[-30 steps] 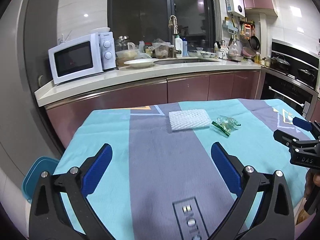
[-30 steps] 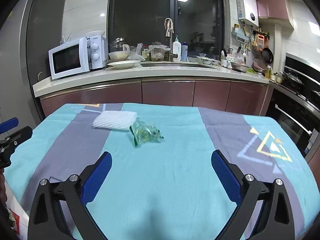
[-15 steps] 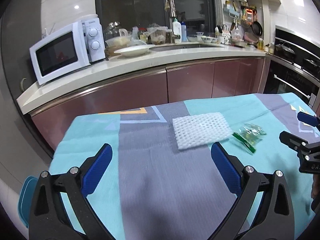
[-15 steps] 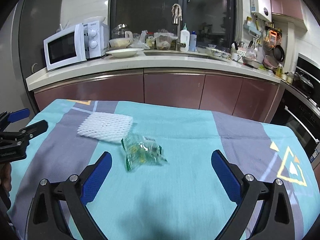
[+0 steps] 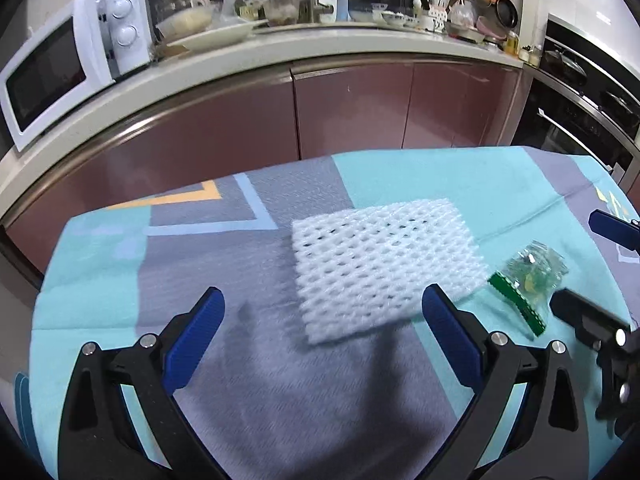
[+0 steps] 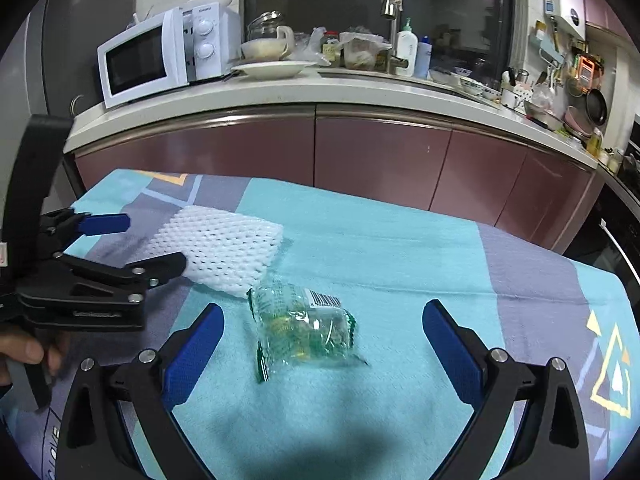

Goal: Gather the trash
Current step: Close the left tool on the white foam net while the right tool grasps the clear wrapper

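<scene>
A table covered by a cloth [image 5: 120, 264] in turquoise and grey bands, with thin yellow and pale blue lines, stands in a kitchen; behind it runs a pale counter [image 6: 360, 92] over glossy maroon cabinet doors, with a white microwave [image 6: 152, 56] at the left, a plate, bottles and a sink tap, and dark oven fronts at the far right. On the cloth lies a white foam net [image 5: 384, 268], flat and rectangular with a soft honeycomb mesh, and just right of it a crumpled clear wrapper [image 6: 304, 328] with green edges and a barcode. The left gripper [image 5: 320, 340] is spread wide, its blue pads near the net's close edge, the right pad at its corner. The right gripper [image 6: 320, 340] is also released and wide, the wrapper lying between its fingers, untouched.
</scene>
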Available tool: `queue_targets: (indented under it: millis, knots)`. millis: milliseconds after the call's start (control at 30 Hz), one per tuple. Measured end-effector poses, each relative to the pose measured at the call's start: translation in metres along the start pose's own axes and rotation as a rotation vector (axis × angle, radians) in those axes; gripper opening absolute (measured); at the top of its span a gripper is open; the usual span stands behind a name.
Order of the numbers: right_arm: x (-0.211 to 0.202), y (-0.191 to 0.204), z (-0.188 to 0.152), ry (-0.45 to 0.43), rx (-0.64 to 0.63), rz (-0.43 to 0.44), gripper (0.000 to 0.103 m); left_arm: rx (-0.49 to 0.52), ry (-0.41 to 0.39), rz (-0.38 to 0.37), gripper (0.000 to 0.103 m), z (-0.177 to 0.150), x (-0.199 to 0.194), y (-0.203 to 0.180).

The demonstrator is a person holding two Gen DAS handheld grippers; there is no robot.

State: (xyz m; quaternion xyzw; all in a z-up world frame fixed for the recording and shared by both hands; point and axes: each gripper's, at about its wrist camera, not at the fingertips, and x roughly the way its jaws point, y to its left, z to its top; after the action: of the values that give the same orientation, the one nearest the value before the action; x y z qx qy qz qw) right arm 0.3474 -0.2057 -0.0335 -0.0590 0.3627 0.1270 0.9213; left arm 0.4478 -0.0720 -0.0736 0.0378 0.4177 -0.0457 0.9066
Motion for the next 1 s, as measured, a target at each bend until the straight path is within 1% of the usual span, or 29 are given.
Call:
queue_targets:
  millis: [100, 200, 300, 367, 433, 500, 567, 600, 633, 667, 700, 767, 800, 833, 867, 900, 933, 967, 1000]
  knots:
    - [0.006, 0.000, 0.000, 0.014, -0.011, 0.012, 0.096, -0.019, 0.021, -0.020, 0.097, 0.007, 0.017, -0.004]
    - [0.010, 0.000, -0.001, 0.023, -0.013, 0.024, 0.096, -0.022, 0.019, -0.051, 0.097, 0.016, 0.027, -0.011]
    - [0.014, 0.000, -0.001, 0.028, -0.011, 0.035, 0.096, -0.024, 0.037, -0.063, 0.097, 0.022, 0.036, -0.019]
    - [0.015, 0.000, 0.000, 0.028, -0.009, 0.027, 0.096, -0.034, 0.043, -0.060, 0.097, 0.026, 0.042, -0.021]
    - [0.017, -0.002, 0.000, 0.031, -0.008, 0.036, 0.095, -0.047, 0.061, -0.078, 0.097, 0.028, 0.049, -0.021]
    - [0.020, -0.003, -0.001, 0.038, -0.012, 0.049, 0.093, -0.052, 0.056, -0.087, 0.097, 0.028, 0.050, -0.021]
    - [0.023, -0.002, -0.003, 0.058, -0.023, 0.061, 0.084, -0.050, 0.056, -0.095, 0.097, 0.029, 0.053, -0.025]
    - [0.025, -0.003, -0.004, 0.068, -0.023, 0.064, 0.082, -0.050, 0.054, -0.097, 0.097, 0.030, 0.054, -0.028]
    - [0.028, -0.004, -0.006, 0.082, -0.021, 0.072, 0.076, -0.050, 0.052, -0.099, 0.097, 0.028, 0.054, -0.030]
    - [0.029, -0.005, -0.007, 0.087, -0.018, 0.080, 0.067, -0.049, 0.050, -0.101, 0.096, 0.027, 0.054, -0.032]
    - [0.031, -0.006, -0.008, 0.096, -0.010, 0.092, 0.063, -0.044, 0.049, -0.103, 0.095, 0.027, 0.055, -0.034]
    - [0.032, -0.010, -0.009, 0.107, 0.008, 0.113, 0.061, -0.034, 0.046, -0.105, 0.091, 0.024, 0.053, -0.038]
    - [0.032, -0.010, -0.010, 0.108, 0.010, 0.118, 0.059, -0.038, 0.043, -0.112, 0.088, 0.024, 0.053, -0.040]
    - [0.032, -0.011, -0.011, 0.109, 0.011, 0.122, 0.049, -0.036, 0.037, -0.116, 0.078, 0.024, 0.052, -0.041]
    - [0.032, -0.011, -0.011, 0.112, 0.011, 0.125, 0.046, -0.031, 0.030, -0.130, 0.073, 0.022, 0.050, -0.045]
    - [0.031, -0.011, -0.013, 0.110, 0.012, 0.128, 0.046, -0.029, 0.027, -0.141, 0.062, 0.021, 0.048, -0.047]
    - [0.029, -0.011, -0.014, 0.108, 0.015, 0.131, 0.044, -0.021, 0.024, -0.156, 0.054, 0.021, 0.047, -0.050]
    - [0.028, -0.011, -0.015, 0.106, 0.018, 0.133, 0.043, -0.011, 0.020, -0.159, 0.050, 0.019, 0.046, -0.055]
    - [0.027, -0.013, -0.016, 0.105, 0.020, 0.136, 0.041, -0.006, 0.016, -0.167, 0.041, 0.018, 0.044, -0.058]
